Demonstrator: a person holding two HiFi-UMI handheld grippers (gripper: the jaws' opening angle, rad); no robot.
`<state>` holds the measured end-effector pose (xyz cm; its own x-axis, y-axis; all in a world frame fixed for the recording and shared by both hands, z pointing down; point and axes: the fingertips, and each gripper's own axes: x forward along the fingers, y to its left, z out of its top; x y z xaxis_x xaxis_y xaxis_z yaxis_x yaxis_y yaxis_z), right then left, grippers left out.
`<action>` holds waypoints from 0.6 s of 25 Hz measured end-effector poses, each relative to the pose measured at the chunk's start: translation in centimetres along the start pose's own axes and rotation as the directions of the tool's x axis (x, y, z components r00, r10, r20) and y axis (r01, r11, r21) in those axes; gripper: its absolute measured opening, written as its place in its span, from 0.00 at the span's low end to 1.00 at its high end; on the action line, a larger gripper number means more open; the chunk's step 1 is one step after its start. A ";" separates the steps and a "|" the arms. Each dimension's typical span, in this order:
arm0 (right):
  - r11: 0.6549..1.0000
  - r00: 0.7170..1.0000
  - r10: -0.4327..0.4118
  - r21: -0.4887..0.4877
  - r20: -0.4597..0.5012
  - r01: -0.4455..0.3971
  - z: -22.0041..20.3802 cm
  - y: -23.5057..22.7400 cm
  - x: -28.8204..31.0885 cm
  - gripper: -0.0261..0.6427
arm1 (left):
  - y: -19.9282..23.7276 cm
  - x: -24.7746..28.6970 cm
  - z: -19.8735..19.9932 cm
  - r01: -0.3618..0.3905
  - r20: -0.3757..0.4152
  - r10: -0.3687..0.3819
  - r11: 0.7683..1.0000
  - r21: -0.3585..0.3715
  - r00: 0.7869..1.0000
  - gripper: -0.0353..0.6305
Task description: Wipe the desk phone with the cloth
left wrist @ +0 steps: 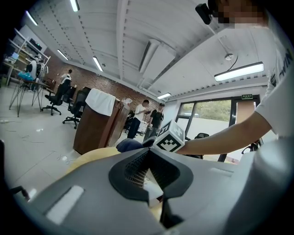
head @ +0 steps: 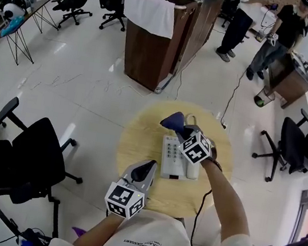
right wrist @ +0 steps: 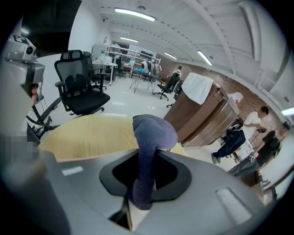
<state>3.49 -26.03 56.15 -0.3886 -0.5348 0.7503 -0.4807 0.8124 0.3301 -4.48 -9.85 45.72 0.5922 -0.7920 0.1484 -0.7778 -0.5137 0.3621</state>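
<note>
My right gripper (right wrist: 143,182) has its jaws pressed together on a dark blue cloth (right wrist: 154,130) — the fabric runs up between them and bunches into a rounded wad past the tips. My left gripper (left wrist: 148,152) has its jaws closed to a point with nothing clamped in them; only a white sliver of the desk phone (left wrist: 154,186) shows beyond them.

From the head view, the right gripper (head: 180,131) reaches over the far end of the desk phone (head: 174,157), with the cloth (head: 173,119) hanging at the phone's far edge; whether it touches the casing I cannot tell. The phone is pale grey, its keypad facing up and its handset lying along its right side, near the middle of a round, light wooden table (head: 139,137). The left gripper (head: 145,172) sits just beside the phone's near left corner, tips pointing toward it.

Around the table is glossy white floor — a black office chair (head: 41,157) stands at my left, another black chair (head: 292,144) at my right. Further off stands a brown wooden cabinet (head: 153,53) with a white towel (head: 149,13) draped over its top edge, and two people (head: 262,24) stand beyond it.
</note>
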 end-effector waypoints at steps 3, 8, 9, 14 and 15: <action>0.999 0.998 0.018 -0.026 -0.062 -0.020 -1.4 0.1 1.8 0.14 | 0.6 0.2 0.0 -0.012 -0.004 0.012 1.000 -0.009 1.000 0.04; 0.998 0.993 0.040 -0.045 -0.114 -0.045 -2.5 0.9 3.7 0.14 | 1.7 0.1 -0.1 -0.041 -0.010 0.041 0.999 -0.023 0.999 0.04; 0.997 0.991 0.044 -0.053 -0.122 -0.051 -2.7 1.1 4.0 0.14 | 2.0 0.0 -0.1 -0.047 -0.010 0.047 0.999 -0.026 0.999 0.04; 0.995 0.989 0.069 -0.062 -0.129 -0.078 -2.7 2.4 4.3 0.14 | 2.7 -0.3 -0.2 -0.060 -0.010 0.060 0.998 -0.025 0.998 0.04; 0.995 0.990 0.071 -0.063 -0.126 -0.079 -2.7 2.6 4.1 0.14 | 2.7 -0.3 -0.2 -0.061 -0.010 0.061 0.998 -0.025 0.998 0.04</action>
<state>2.75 -25.52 61.64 -0.3198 -0.4426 0.8378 -0.3981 0.8651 0.3050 -6.71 -10.91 46.88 0.5459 -0.8185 0.1788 -0.8069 -0.4562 0.3752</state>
